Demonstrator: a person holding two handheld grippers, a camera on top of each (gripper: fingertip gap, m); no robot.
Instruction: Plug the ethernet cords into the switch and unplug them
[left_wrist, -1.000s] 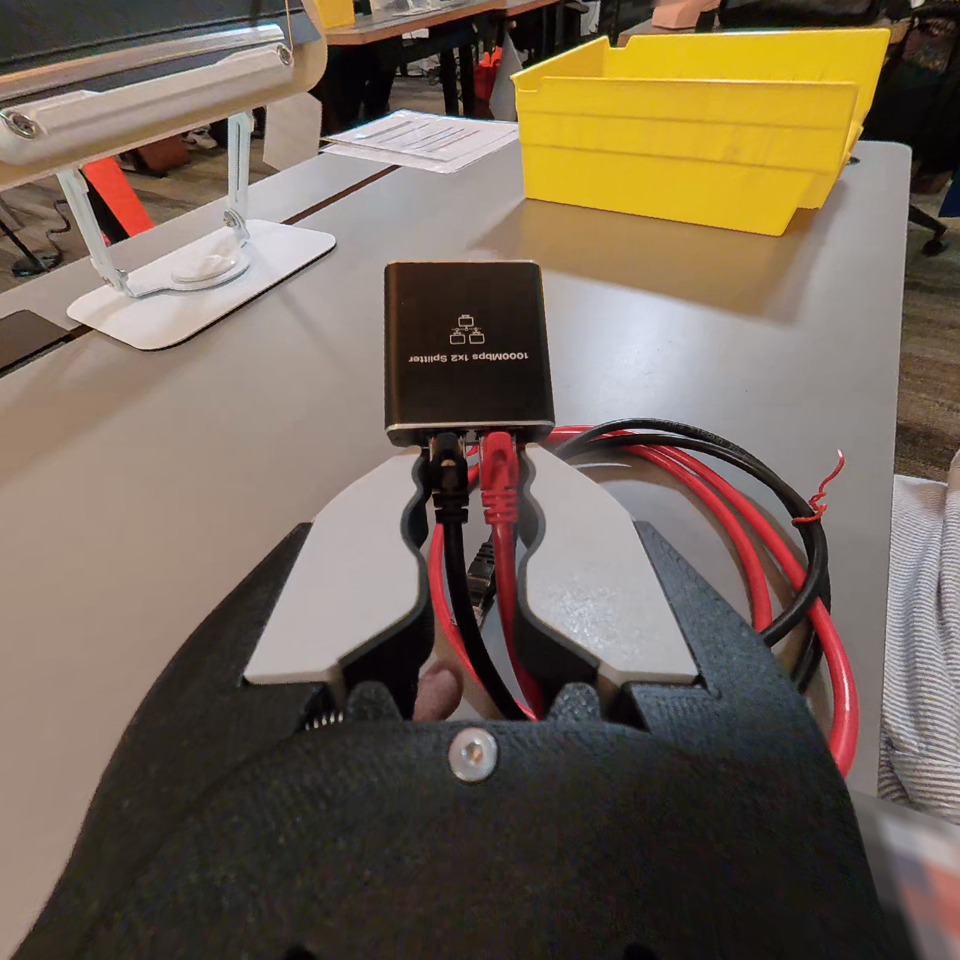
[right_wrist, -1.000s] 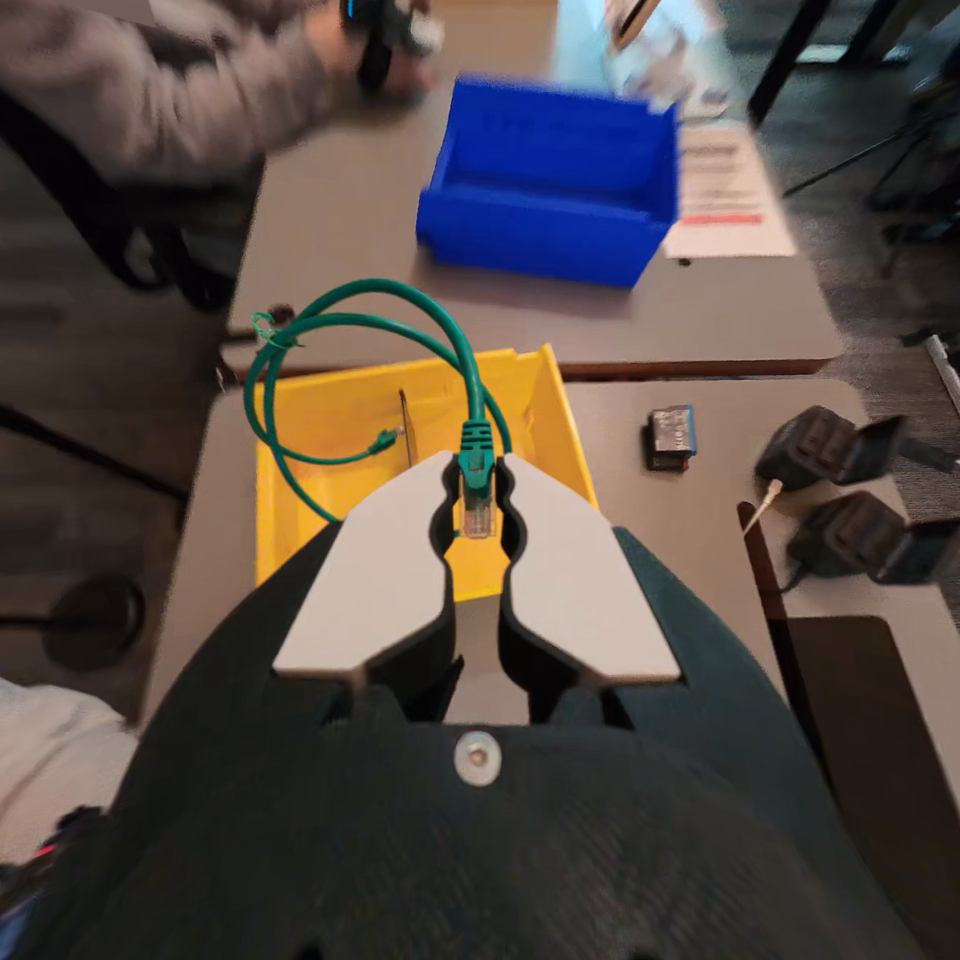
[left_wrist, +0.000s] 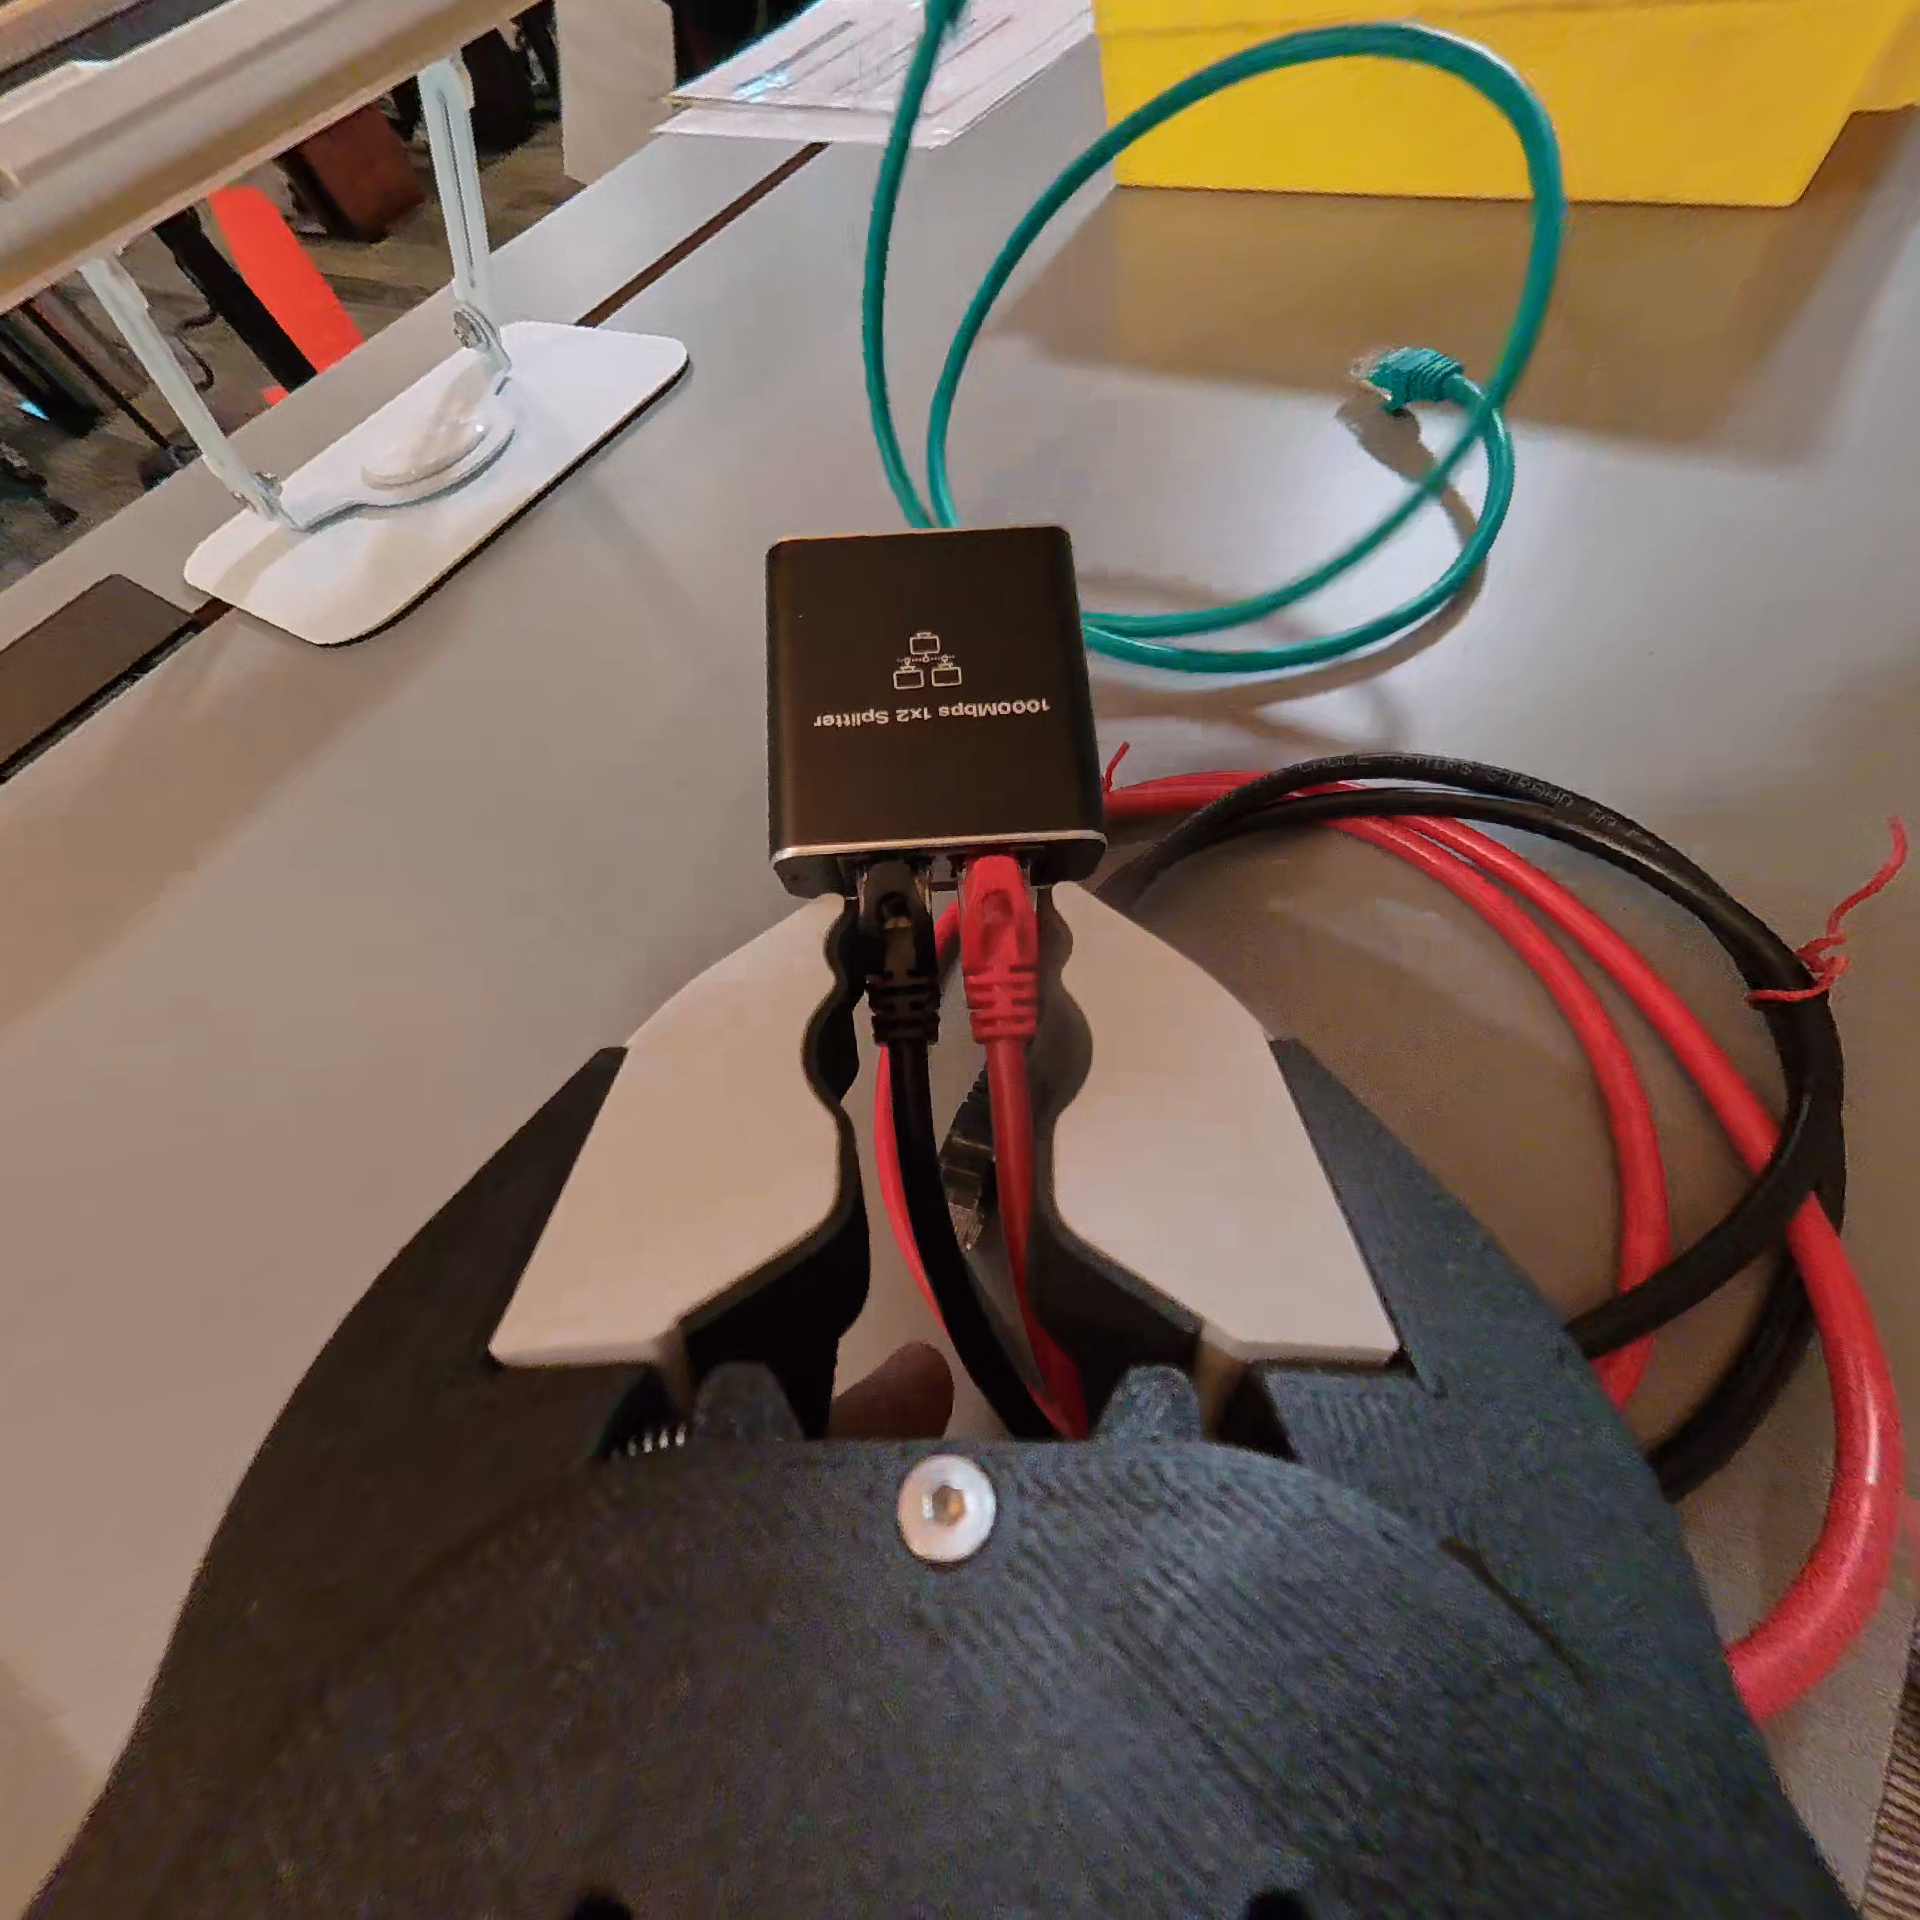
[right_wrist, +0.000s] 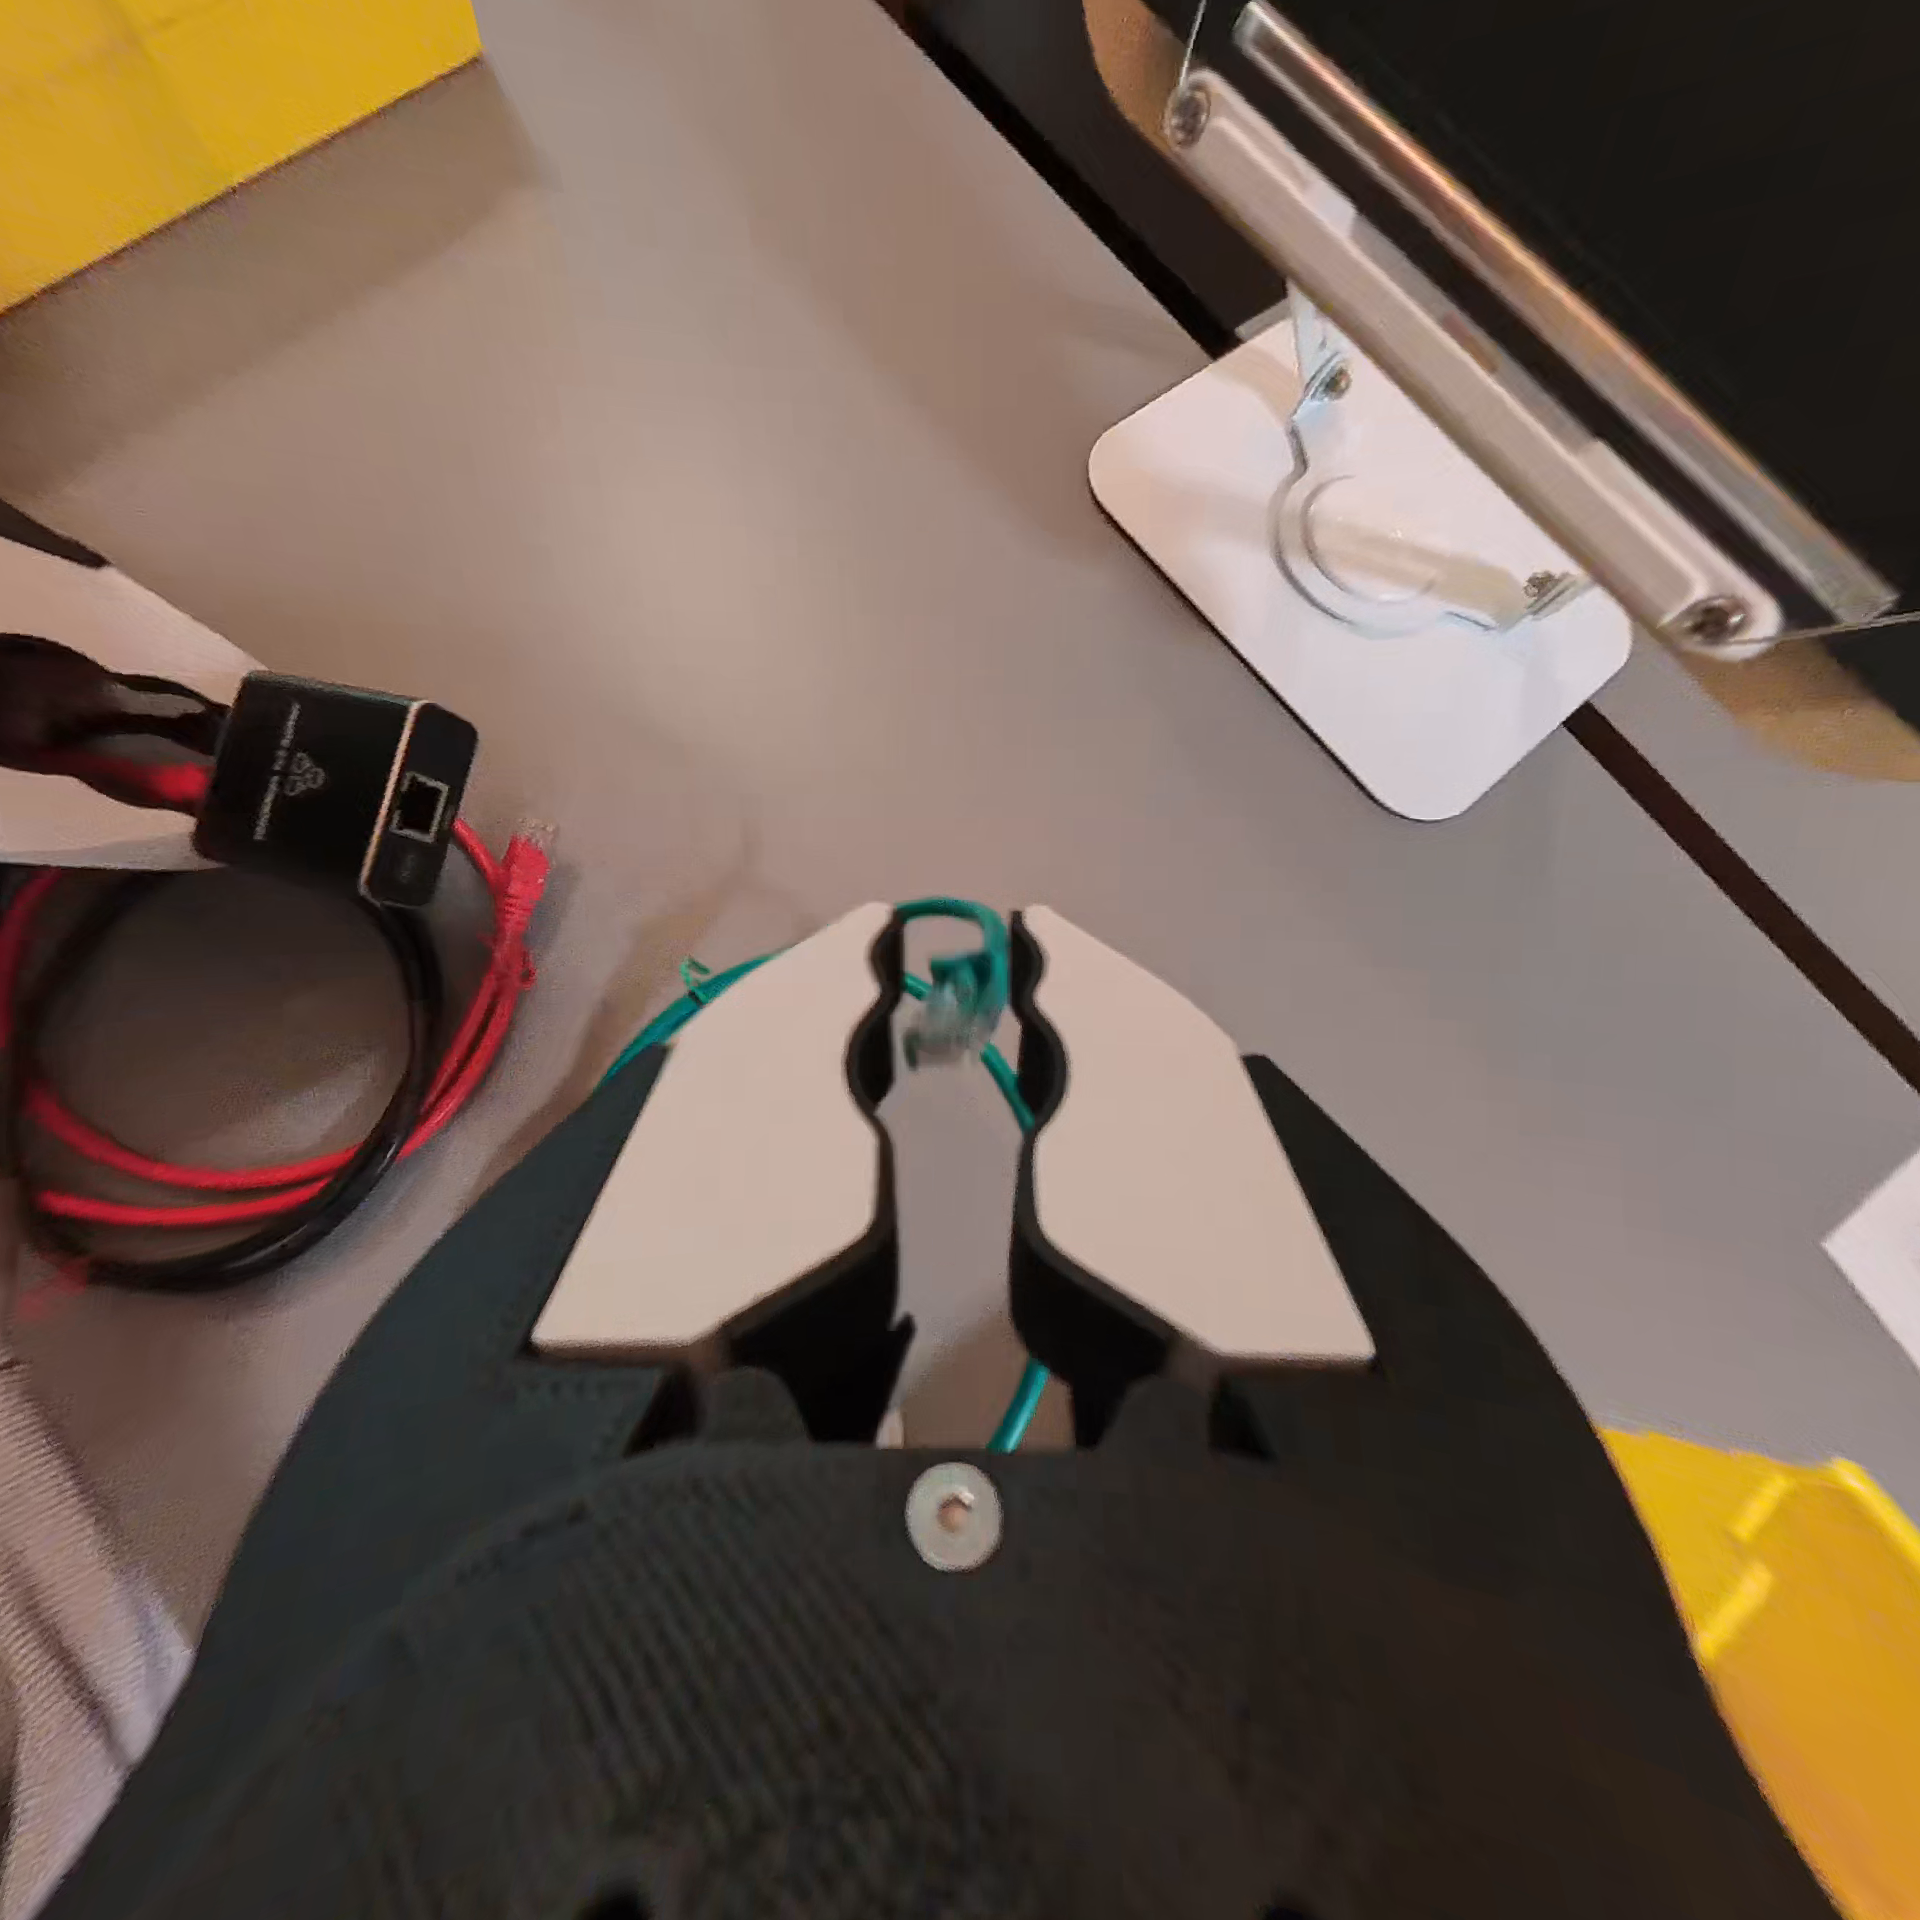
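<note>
A: Left claw closed around the black plug and red plug, both seated in the near face of the black switch at centre frame. Right claw clamped on the green plug, mid-frame, tilted and blurred.

B: Far port empty, upper left of the right wrist view, well apart from that green plug. Green cord looping over the bench beyond the switch.

A: Likely trouble: skewed plug jamming at the port mouth, or latch tab facing the wrong way.

B: Also a push sliding the light switch unless braced firmly. Green loop could snag the red cord coils at right.
</note>
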